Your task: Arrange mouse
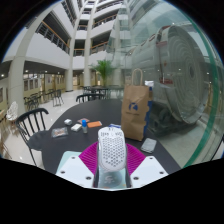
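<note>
A white perforated mouse (112,150) sits between my gripper's (112,160) two fingers, whose magenta pads (90,157) press on its left and right sides. The gripper is shut on the mouse and holds it above a dark round table (60,145). The mouse's nose points away from me, toward a brown paper bag (135,110).
On the table lie a small orange object (95,124), a pale flat object (60,131), another small thing (75,126) and a light square item (149,145). Black chairs (30,122) stand to the left. A large glass wall (185,70) rises to the right.
</note>
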Demonstrator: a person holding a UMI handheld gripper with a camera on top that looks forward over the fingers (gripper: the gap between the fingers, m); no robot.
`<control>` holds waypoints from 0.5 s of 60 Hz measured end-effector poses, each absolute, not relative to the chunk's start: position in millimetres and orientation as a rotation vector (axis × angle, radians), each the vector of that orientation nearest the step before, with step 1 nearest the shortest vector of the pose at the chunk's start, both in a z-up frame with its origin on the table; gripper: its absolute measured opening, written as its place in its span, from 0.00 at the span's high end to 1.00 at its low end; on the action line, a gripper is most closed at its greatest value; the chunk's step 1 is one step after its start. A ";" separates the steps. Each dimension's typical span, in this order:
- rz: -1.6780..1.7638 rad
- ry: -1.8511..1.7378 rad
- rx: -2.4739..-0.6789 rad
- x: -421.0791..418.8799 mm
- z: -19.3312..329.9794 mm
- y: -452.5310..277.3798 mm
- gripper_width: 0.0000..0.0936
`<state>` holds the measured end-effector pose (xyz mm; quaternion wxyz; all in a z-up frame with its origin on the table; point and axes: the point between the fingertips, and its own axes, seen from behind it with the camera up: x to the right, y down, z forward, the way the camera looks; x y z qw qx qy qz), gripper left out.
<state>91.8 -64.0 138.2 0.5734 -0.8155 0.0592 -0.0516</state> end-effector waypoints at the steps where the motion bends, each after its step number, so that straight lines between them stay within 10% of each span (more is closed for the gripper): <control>1: -0.120 0.137 -1.919 78.8 131.9 -63.1 0.62; 18: -0.082 0.099 -2.209 -3.2 -12.2 -61.7 0.59; 30: -0.027 0.026 -2.250 -10.6 -9.8 -73.2 0.33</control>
